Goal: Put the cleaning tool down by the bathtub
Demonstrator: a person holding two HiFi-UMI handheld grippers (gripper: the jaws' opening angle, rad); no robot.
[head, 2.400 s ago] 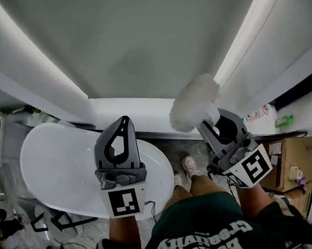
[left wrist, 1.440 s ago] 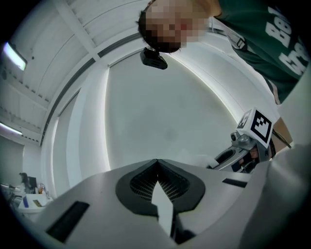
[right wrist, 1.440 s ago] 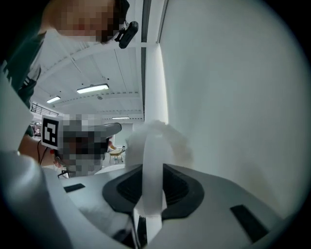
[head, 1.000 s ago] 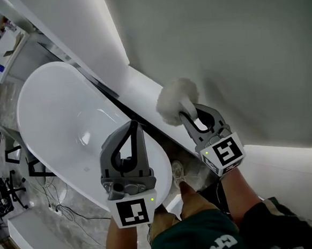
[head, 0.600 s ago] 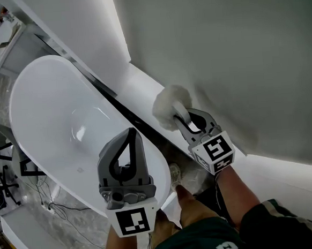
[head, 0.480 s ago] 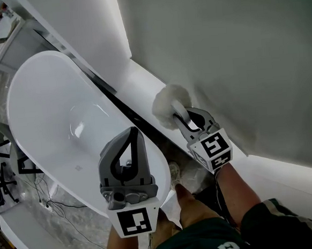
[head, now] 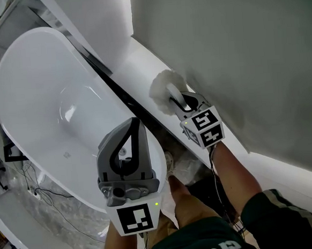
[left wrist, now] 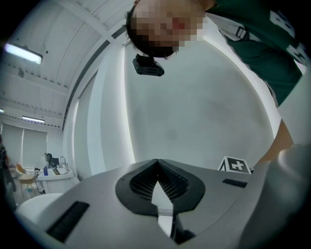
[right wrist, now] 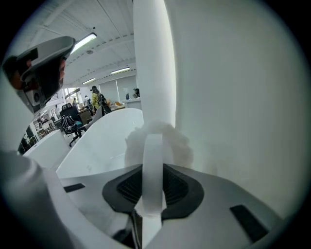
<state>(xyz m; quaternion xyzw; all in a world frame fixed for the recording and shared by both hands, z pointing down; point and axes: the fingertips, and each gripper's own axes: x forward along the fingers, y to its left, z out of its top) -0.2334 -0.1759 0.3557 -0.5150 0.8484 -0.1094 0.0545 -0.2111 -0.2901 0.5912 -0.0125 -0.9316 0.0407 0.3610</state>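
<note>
Cleaning tool [head: 164, 90]: fluffy white head

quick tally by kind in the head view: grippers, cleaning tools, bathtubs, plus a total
grippers: 2 (left gripper, right gripper)
cleaning tool: 1, fluffy and white, held in the right gripper
bathtub: 1
total: 4
</note>
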